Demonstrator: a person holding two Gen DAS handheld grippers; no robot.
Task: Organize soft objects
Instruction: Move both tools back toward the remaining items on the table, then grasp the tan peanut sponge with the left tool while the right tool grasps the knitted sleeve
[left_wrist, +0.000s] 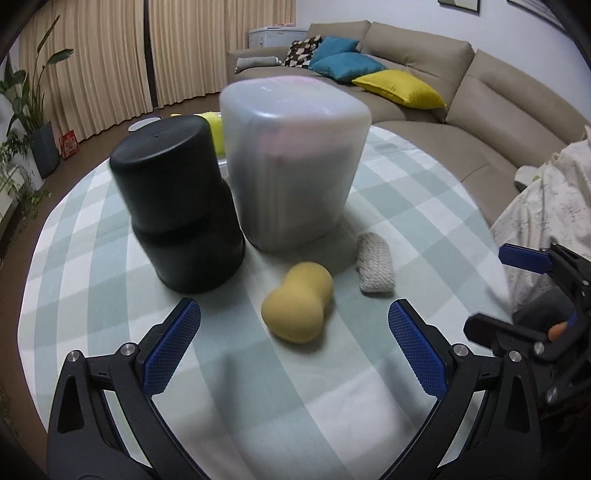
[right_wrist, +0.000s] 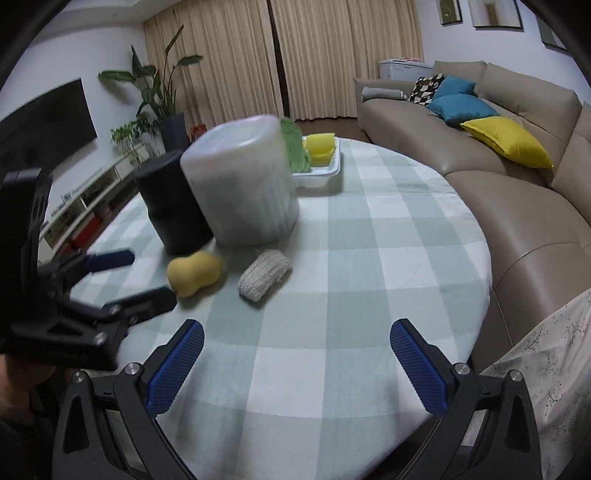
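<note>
On the checked tablecloth (left_wrist: 110, 332), a black tub (left_wrist: 177, 206) is seen upside down at the left, with a frosted tub (left_wrist: 295, 162) touching it on the right. Nearer, a yellow sponge (left_wrist: 297, 306) is laid, and a knitted scrubber (left_wrist: 375, 266) just beside it to the right. The left gripper (left_wrist: 293, 343) is held wide open, empty, just before the sponge. The right gripper (right_wrist: 295, 363) is likewise spread wide, empty, above bare cloth.

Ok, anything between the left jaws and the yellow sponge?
Nothing: only bare checked tablecloth before the peanut-shaped yellow sponge, shown in the left wrist view.
</note>
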